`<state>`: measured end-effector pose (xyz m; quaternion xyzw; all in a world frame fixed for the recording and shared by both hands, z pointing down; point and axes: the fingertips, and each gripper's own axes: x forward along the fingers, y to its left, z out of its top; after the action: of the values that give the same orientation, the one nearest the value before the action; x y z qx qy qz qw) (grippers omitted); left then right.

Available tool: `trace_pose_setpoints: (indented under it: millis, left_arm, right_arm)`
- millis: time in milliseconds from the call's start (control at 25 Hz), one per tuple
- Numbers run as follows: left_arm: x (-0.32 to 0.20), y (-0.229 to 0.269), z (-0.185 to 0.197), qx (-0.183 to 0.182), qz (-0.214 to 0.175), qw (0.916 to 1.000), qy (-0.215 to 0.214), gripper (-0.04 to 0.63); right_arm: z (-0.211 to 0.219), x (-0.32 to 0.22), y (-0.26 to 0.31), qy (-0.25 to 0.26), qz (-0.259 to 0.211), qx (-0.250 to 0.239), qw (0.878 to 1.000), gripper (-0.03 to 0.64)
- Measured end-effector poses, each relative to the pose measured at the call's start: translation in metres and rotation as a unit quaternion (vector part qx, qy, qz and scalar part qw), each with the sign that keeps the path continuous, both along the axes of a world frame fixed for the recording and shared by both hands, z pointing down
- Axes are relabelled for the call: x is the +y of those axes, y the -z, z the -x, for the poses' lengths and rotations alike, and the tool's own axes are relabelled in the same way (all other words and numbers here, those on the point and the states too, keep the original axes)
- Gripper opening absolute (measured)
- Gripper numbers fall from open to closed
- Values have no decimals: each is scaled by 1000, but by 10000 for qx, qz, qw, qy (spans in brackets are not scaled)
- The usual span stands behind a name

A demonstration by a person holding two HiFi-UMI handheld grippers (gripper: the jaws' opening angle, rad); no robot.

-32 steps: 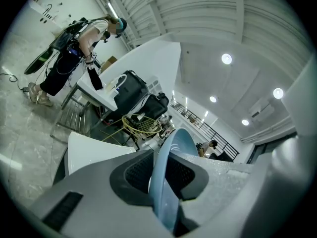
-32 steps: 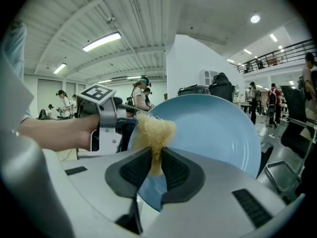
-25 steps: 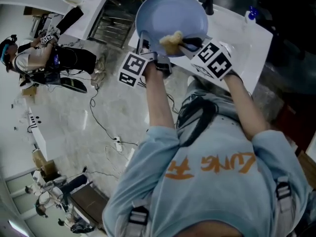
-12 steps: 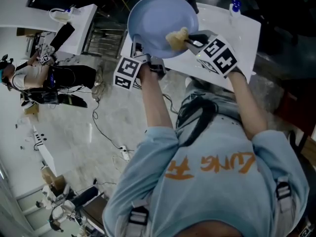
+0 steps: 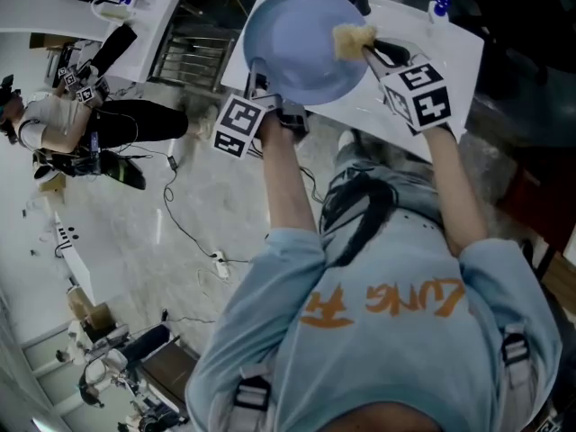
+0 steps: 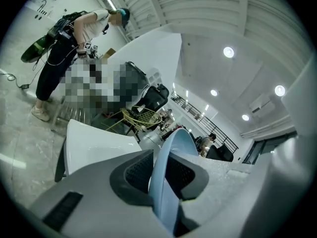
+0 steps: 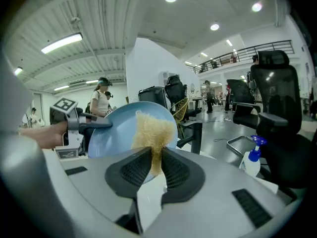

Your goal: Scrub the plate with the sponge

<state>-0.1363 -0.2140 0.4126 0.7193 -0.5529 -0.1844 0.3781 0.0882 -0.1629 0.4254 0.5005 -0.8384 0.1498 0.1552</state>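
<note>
Clamping the blue plate [image 5: 297, 52] by its rim at seven o'clock with the left gripper [image 5: 257, 72], holding it tilted above the white table [image 5: 454, 57]; pinching the yellow sponge [image 5: 353, 38] in the right gripper [image 5: 371, 49], seemingly touching the plate near its two o'clock edge; probably risking the sponge slipping off past that rim, or hard scrubbing levering the plate out of the thin rim grip.

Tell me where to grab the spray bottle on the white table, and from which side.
Probably the white body of the spray bottle, just below its blue trigger head, coming in level from the side: it stands upright on the table, and the head blocks the top.
</note>
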Motion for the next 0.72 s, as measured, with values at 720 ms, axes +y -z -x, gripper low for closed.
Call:
trace_pose_setpoints:
  millis: [720]
  left_arm:
    - [58, -70, 83, 145, 968, 9908, 935, 51]
  right_arm:
    - [-17, -7, -8, -1455, -510, -1129, 9816, 60]
